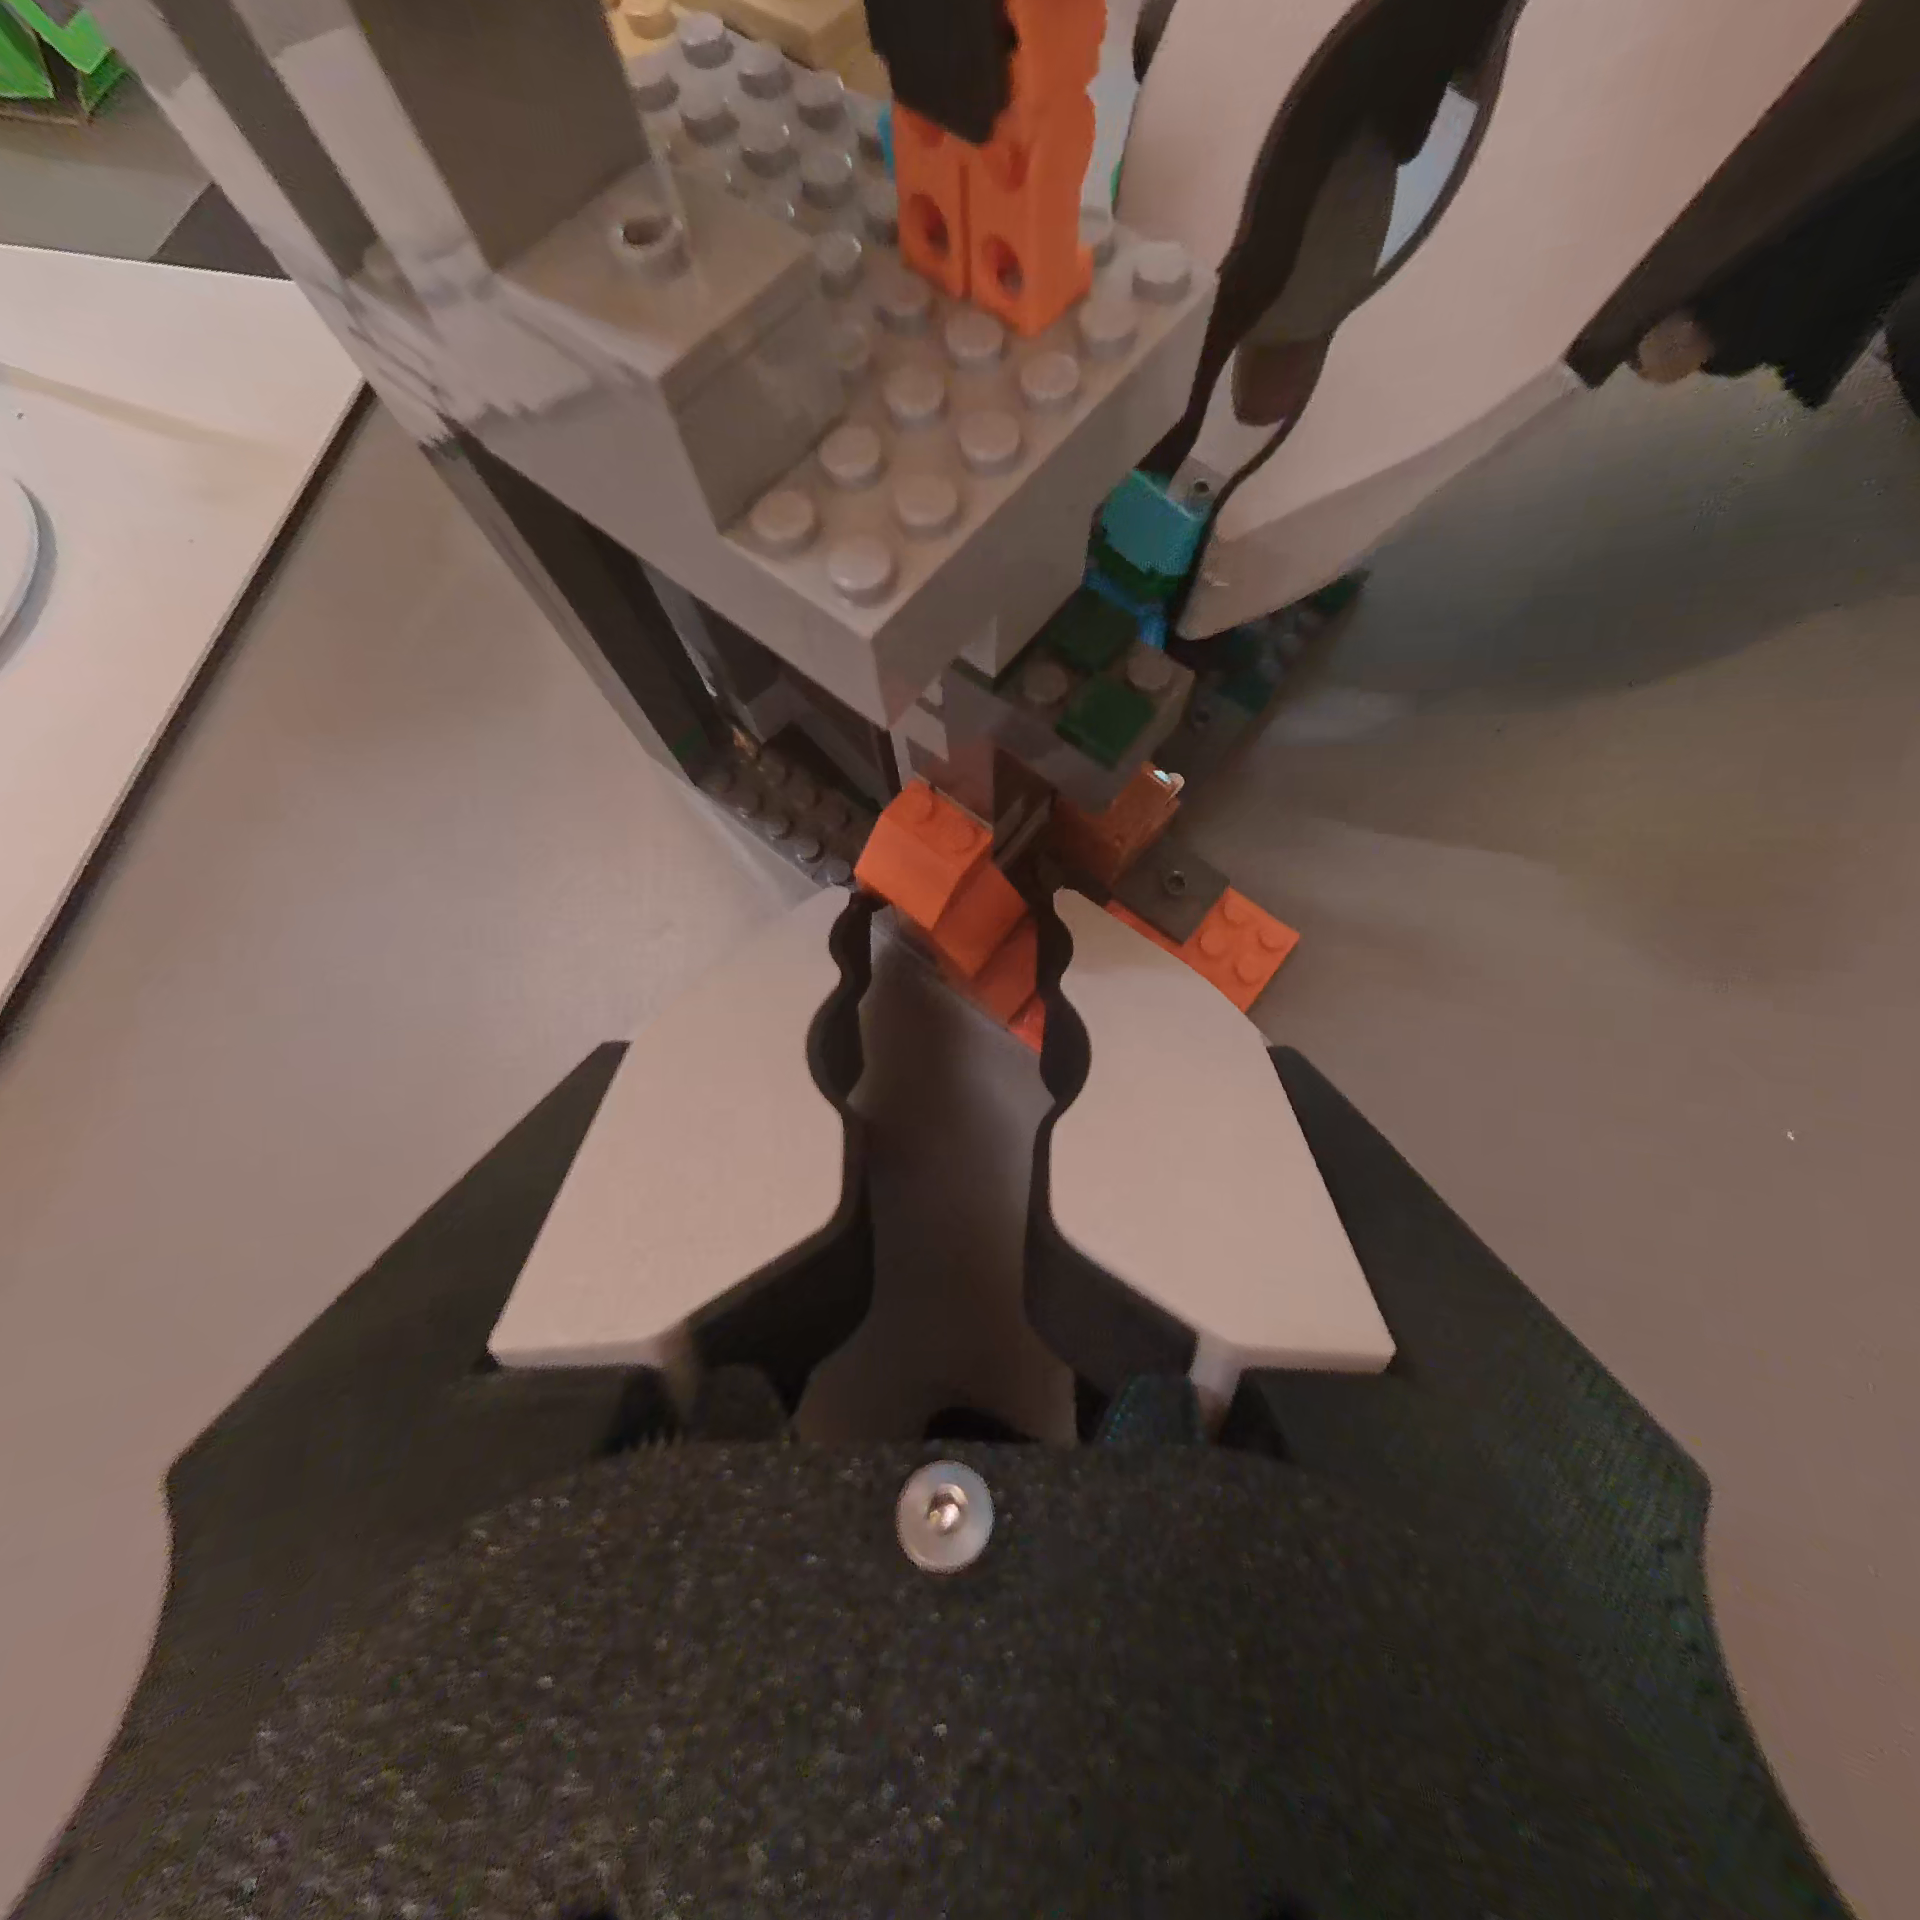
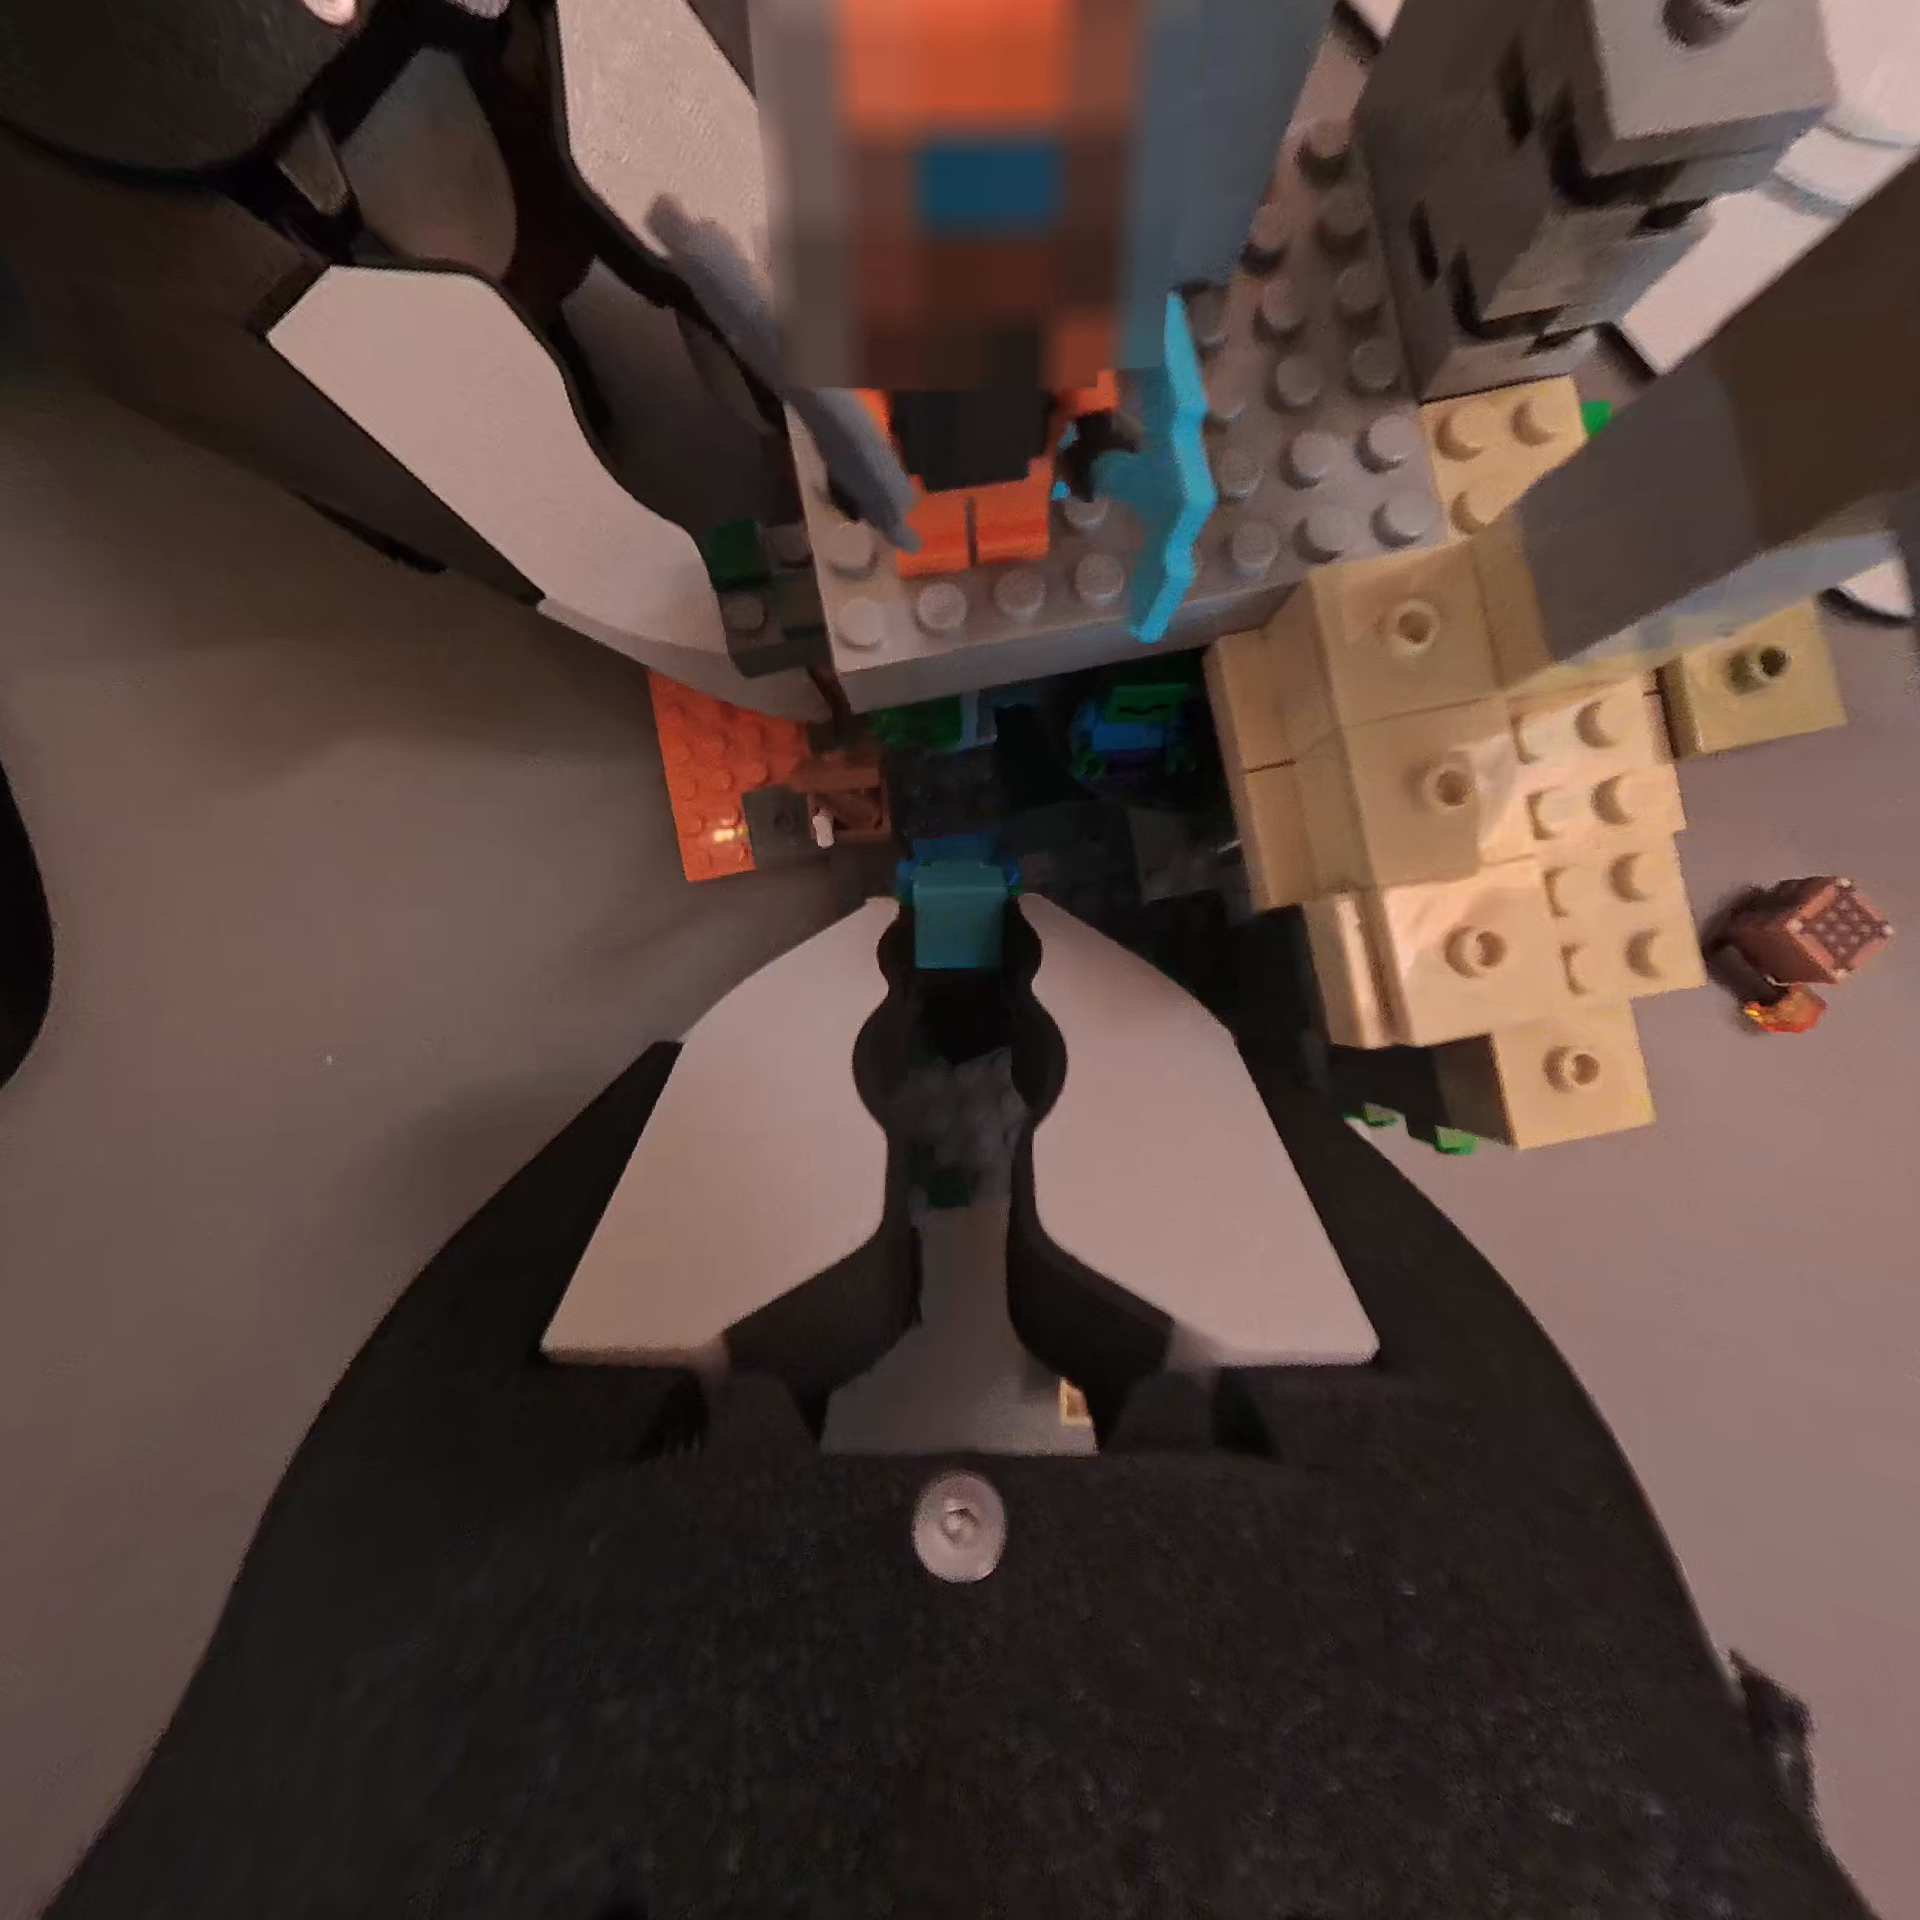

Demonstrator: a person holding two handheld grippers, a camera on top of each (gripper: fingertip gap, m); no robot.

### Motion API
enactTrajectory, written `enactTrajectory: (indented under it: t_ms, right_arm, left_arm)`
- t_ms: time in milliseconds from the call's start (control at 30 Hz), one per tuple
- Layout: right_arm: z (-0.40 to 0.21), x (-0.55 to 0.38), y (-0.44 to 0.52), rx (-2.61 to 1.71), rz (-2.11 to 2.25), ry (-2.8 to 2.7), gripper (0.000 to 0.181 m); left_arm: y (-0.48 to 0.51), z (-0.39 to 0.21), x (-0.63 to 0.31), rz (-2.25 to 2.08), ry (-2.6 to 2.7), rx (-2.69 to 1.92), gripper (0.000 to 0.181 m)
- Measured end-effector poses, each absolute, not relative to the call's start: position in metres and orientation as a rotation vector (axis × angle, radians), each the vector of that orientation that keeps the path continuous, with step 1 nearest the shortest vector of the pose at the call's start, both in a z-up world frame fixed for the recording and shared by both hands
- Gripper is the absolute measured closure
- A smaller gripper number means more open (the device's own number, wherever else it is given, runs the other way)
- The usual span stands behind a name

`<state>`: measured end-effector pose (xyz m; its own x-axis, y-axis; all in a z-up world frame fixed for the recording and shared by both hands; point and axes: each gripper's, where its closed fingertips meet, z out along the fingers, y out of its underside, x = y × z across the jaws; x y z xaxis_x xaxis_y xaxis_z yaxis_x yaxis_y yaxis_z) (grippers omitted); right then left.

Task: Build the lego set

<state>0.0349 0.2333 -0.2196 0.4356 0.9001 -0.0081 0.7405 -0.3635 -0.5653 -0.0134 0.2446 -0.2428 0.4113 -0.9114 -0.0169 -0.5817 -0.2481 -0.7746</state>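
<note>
The lego build (image 1: 914, 436) is a grey studded structure with an orange figure (image 1: 987, 208) standing on top. My left gripper (image 1: 951, 914) is shut on an orange brick (image 1: 930, 868) at the build's lower corner, beside an orange base plate (image 1: 1242, 940). My right gripper (image 2: 956, 925) is shut on a teal block (image 2: 951, 920), the top of a small figure low on the build. The right gripper also shows in the left wrist view (image 1: 1195, 582), by the teal block (image 1: 1143, 520). The left gripper also shows in the right wrist view (image 2: 769, 686). The orange figure (image 2: 971, 509) holds a light blue sword (image 2: 1169, 499).
Tan bricks (image 2: 1455, 779) form the build's right side. A small brown lego piece (image 2: 1808, 940) lies loose on the grey table to the right. A white board (image 1: 104, 520) and a green box (image 1: 42, 52) lie left of the build. About 6 cm separates my left fingertips from my right. About 15 cm separates my right fingertips from the small brown lego piece (image 2: 1808, 940).
</note>
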Motion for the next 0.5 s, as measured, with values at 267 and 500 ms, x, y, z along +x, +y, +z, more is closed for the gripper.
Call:
enactTrajectory:
  t_ms: [267, 500]
  right_arm:
    - [-0.2249, 0.0339, 0.2314, -2.251, 0.224, -1.550, 0.166]
    - [-0.2255, 0.0331, 0.2336, -2.300, 0.202, -1.565, 0.166]
  left_arm:
    - [0.2446, -0.2427, -0.0136, -0.575, 1.270, -1.943, 0.151]
    - [0.2446, -0.2427, -0.0137, -0.578, 1.270, -1.939, 0.151]
